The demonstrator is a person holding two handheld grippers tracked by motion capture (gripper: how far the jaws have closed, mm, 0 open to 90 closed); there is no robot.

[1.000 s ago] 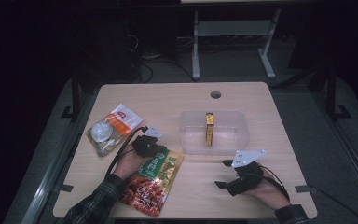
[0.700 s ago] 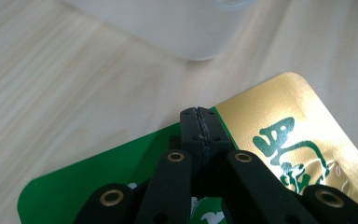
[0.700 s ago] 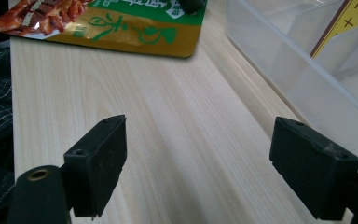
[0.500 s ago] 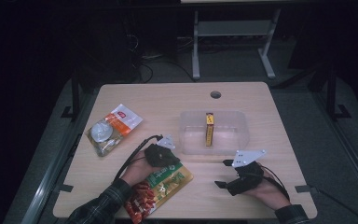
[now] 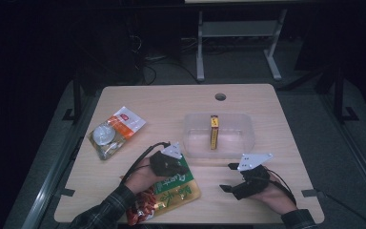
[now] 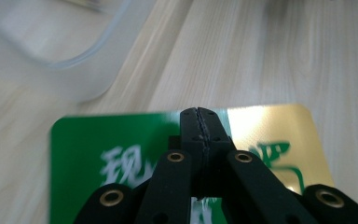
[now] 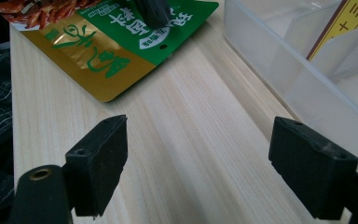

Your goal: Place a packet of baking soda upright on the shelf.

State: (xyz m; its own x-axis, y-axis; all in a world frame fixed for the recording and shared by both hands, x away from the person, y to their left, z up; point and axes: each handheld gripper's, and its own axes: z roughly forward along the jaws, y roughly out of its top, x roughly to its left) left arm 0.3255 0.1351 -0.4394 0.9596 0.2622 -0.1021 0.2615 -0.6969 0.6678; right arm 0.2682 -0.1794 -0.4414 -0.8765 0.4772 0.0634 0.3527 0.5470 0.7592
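Observation:
A green and gold snack bag (image 5: 174, 194) lies near the table's front edge. My left gripper (image 5: 176, 168) is shut on its top edge, and in the left gripper view the jaws (image 6: 198, 117) meet tight over the green bag (image 6: 98, 154). To the right my right gripper (image 5: 226, 177) rests on the table with its jaws wide apart (image 7: 198, 163) and bare wood between them. A clear plastic container (image 5: 190, 143) stands just beyond both grippers, with a yellow box (image 5: 213, 132) upright inside it.
An orange and clear packet (image 5: 116, 131) lies at the left of the table. A round cable hole (image 5: 220, 97) sits near the far edge. The container wall (image 7: 279, 60) rises close on the right of the right gripper view, and the snack bag (image 7: 107, 51) lies ahead at the left.
My left gripper has moved right, toward the container, and the snack bag has come along and turned with it. The right gripper has stayed where it was.

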